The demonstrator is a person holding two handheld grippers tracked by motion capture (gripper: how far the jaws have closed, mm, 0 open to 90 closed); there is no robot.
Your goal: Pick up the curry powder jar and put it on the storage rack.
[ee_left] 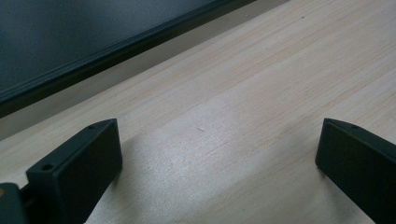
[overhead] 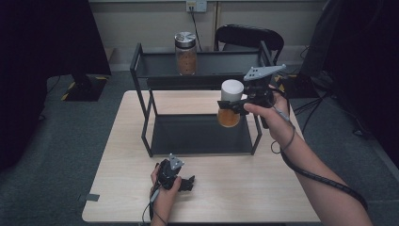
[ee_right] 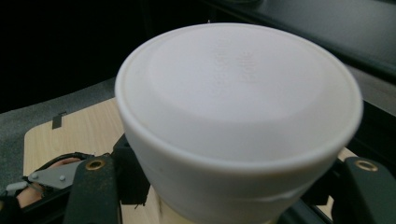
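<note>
Nearest the lens in the right gripper view: broad white plastic lid [ee_right: 238,107] of a clear jar [overhead: 229,117] with an orange-brown filling, clamped between the two black jaws just below the lid. Held upright in the air by the right gripper [overhead: 231,106], in front of the black metal two-tier shelf rack [overhead: 141,94], level with the gap between its tiers and over the right part of the lower tier. Clear of both tiers, touching neither. Gripped from the right side, grey three-cornered plate on top, cable trailing back along the forearm.

On the upper tier, well apart to the left: second clear glass jar with a silver metal lid [overhead: 186,52], filled with something brown, standing upright.

Lower down, near the front edge of the light wooden table [overhead: 244,188]: left gripper [overhead: 188,182], resting low on the tabletop, jaws wide apart with bare wood between them, dark base of the rack just beyond.
</note>
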